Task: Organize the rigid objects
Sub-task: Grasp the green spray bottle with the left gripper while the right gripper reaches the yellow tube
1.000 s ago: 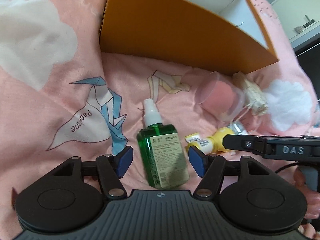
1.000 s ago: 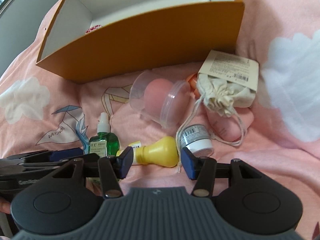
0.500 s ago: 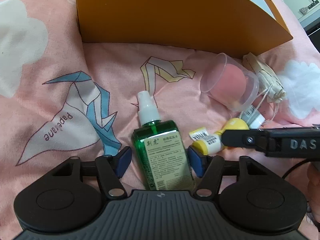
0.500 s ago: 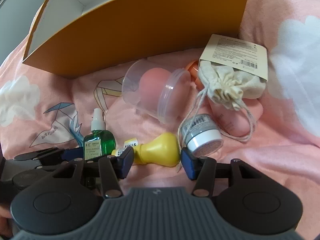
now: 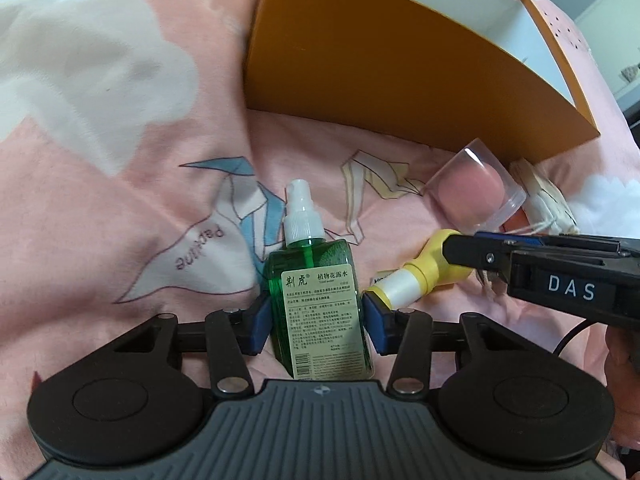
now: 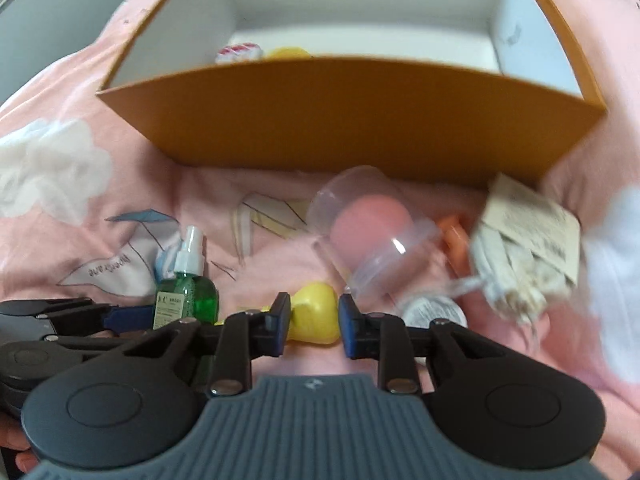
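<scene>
Beyond both tools the orange box's near wall blocks the way, its open top free, the clear jar lying before it.

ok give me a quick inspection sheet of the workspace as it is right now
surface: pink bedsheet with cloud and paper-crane prints, wrinkled
job's things: green spray bottle lying flat; yellow bulb-shaped bottle beside it; orange box open, two small items inside
clutter: clear case with pink sponge, drawstring pouch, small grey jar
grippers: left gripper jaws just closing, pads against the spray bottle; right gripper jaws just closed on the yellow bottle
cables: black cable behind right gripper
surroundings: white cabinet
</scene>
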`<state>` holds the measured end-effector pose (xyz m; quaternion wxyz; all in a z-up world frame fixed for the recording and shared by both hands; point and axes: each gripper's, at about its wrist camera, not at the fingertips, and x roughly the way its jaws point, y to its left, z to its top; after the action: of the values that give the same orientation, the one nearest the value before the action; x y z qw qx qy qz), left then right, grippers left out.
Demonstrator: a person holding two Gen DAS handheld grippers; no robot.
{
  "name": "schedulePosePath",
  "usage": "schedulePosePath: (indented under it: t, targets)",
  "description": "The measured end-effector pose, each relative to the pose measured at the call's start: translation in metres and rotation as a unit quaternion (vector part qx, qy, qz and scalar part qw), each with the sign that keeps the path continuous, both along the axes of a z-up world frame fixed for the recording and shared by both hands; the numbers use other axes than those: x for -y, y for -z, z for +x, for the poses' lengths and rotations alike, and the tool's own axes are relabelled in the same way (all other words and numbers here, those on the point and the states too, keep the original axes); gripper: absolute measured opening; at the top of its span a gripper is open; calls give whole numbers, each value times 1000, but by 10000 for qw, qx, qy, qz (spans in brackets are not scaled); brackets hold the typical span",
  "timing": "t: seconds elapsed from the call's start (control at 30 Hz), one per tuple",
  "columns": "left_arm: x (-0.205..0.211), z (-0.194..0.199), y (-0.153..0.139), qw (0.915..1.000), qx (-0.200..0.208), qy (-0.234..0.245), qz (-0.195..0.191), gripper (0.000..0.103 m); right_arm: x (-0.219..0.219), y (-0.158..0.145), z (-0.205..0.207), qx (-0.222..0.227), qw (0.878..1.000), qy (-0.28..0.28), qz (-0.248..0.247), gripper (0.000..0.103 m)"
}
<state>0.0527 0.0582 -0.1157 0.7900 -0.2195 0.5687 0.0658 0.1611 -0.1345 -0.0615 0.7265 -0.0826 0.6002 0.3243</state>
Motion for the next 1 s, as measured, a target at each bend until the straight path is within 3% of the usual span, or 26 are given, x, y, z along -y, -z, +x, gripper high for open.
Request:
schedulePosePath:
  t: [0.13, 0.33, 0.43, 0.63, 0.87, 1.0]
  targets:
    - [-4, -3, 0, 10000, 1, 25, -15, 54, -2, 0, 2, 153, 9996, 20, 241, 25]
    - [-3, -1, 0, 10000, 14, 57, -73, 54, 4, 4, 5, -66, 9989, 353, 294, 26]
    - [-2, 3, 2, 10000, 27, 26, -71, 54, 4, 9, 2, -248, 9988, 425, 31, 39]
    - [1, 5, 4, 10000, 9, 23, -57, 54, 6, 20, 6, -582, 9966, 579, 25, 48]
    - [-2, 6, 6, 10000, 17, -25, -95, 54, -5, 44, 12, -1075, 9922, 635, 44, 48]
    - [-4, 11, 11, 9999, -48, -6, -105, 56, -17, 41, 4, -775, 9962, 389, -87, 41]
